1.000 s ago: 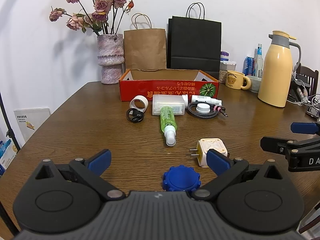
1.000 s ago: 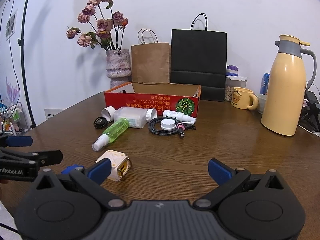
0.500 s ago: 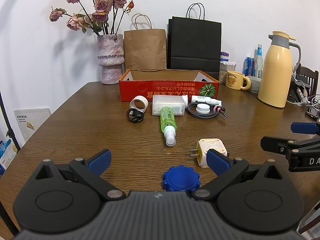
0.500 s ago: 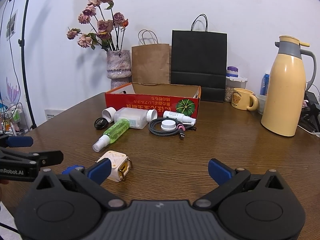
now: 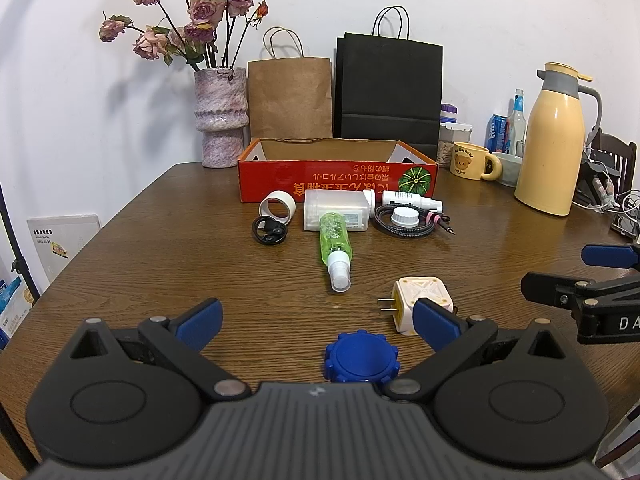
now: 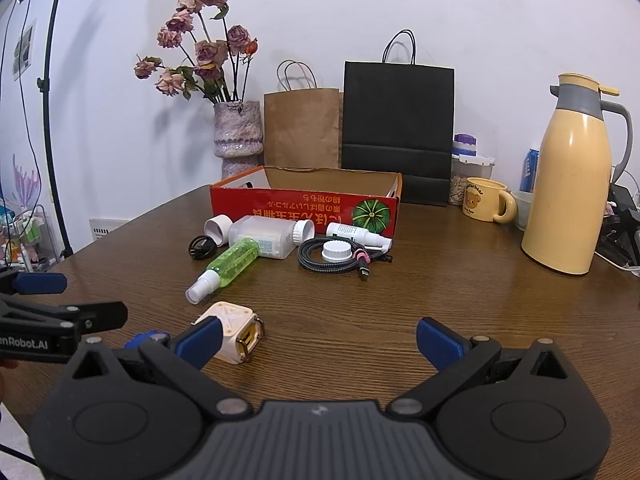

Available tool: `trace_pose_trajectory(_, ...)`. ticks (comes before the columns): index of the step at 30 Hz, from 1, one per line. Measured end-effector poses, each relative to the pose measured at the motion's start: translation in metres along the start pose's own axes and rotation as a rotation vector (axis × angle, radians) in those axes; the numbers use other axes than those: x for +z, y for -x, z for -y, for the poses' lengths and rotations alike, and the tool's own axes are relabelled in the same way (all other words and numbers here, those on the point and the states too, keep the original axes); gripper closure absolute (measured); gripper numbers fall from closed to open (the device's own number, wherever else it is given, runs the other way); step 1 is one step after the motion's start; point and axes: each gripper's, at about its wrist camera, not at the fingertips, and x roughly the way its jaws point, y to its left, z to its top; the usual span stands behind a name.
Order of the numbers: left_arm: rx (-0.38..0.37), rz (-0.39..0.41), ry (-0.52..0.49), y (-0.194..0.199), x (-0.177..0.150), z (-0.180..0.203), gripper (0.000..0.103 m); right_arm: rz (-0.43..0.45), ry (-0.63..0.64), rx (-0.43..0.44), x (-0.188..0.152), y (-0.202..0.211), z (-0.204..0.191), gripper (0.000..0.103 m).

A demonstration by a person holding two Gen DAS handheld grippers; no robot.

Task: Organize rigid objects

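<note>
A wooden table point(image 5: 160, 272) fills the lower frame. At centre a red box point(image 5: 336, 184) sits before a tape ring point(image 5: 277, 208), black coil point(image 5: 270, 231), clear container point(image 5: 335, 214), green spray bottle point(image 5: 335, 246), white bottle point(image 5: 410, 200) and cable point(image 5: 404, 229). Lower centre: plug adapter point(image 5: 420, 304), blue cap point(image 5: 361, 360). Upper left a vase point(image 5: 220, 120); right a mug point(image 5: 472, 161), thermos point(image 5: 554, 144)

On the table point(image 5: 120, 264), box point(image 5: 336, 176) at rear centre with roll point(image 5: 277, 209), cable loop point(image 5: 270, 230), container point(image 5: 335, 210), coiled cable point(image 5: 404, 227) just before it; spray bottle point(image 5: 335, 249) nearer, plug adapter point(image 5: 420, 304) right of it, cap point(image 5: 361, 357) nearest.
</note>
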Motion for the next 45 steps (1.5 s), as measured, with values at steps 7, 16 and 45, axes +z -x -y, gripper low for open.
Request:
trace_pose_trajectory(7, -0.001, 0.000, 0.000, 0.0001, 0.0000, -0.0003, 0.000, -0.001, 0.000, -0.001, 0.0006, 0.0012, -0.0004, 0.000)
trace_pose_trajectory(16, 0.000, 0.000, 0.001, 0.0000, 0.0001, -0.0002, 0.000, 0.000, 0.001, 0.000, 0.0011, 0.0020, -0.0003, 0.000)
trace_pose_trajectory(45, -0.003, -0.004, 0.005, 0.0005, -0.0017, 0.0027, 0.000, -0.002, 0.001, 0.000, 0.0012, 0.0025, 0.0000, 0.000)
